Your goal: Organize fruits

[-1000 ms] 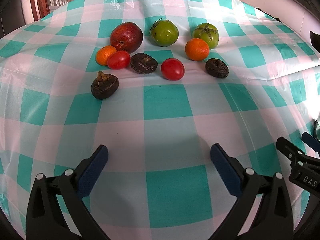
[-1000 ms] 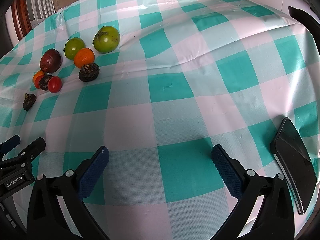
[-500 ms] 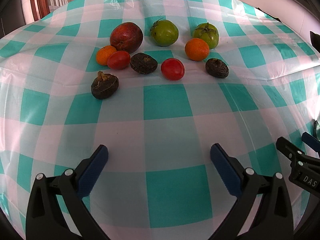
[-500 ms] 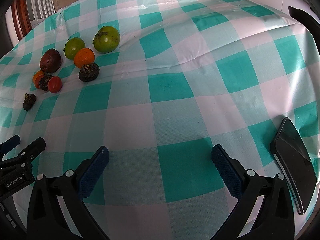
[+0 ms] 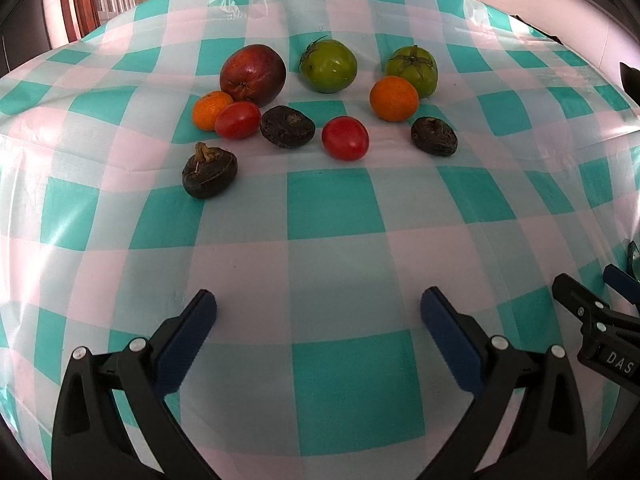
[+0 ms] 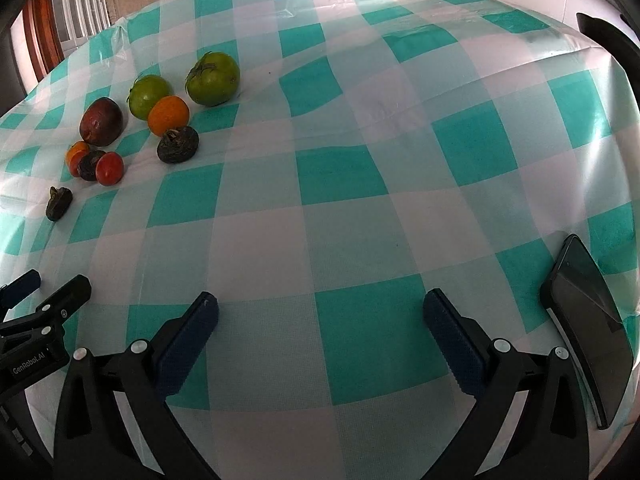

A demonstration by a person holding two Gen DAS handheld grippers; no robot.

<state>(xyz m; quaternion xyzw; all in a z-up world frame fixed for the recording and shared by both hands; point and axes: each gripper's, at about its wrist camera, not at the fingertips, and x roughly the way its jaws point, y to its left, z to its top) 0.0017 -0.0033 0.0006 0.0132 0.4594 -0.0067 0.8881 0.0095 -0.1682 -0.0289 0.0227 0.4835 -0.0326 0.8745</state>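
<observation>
The fruits sit in a loose bunch toward the far side of the table, more to its left end. At the back are a big red mango (image 5: 253,75) and two green tomatoes (image 5: 329,65) (image 5: 412,70). In front of them are two oranges (image 5: 211,109) (image 5: 394,98), two red tomatoes (image 5: 237,119) (image 5: 345,138) and three dark brown fruits (image 5: 287,126) (image 5: 434,135) (image 5: 209,170). They are mixed up. One orange touches a red tomato, and that tomato sits just beside a dark fruit. The other orange rests against a green tomato. The same kinds are not together yet. I see no bowl or basket for them.

So the job looks like it has not begun. All the sorting is left to do.

The left gripper (image 5: 318,314) hangs over the near part of the checked tablecloth (image 5: 332,204), well apart from the fruits. Its blue fingers are spread wide with nothing between them. The right gripper (image 6: 320,316) is over the near edge too, more to the right, spread wide with nothing in it. A dark phone (image 6: 588,320) lies near the right edge of the table, just beside the right gripper.
</observation>
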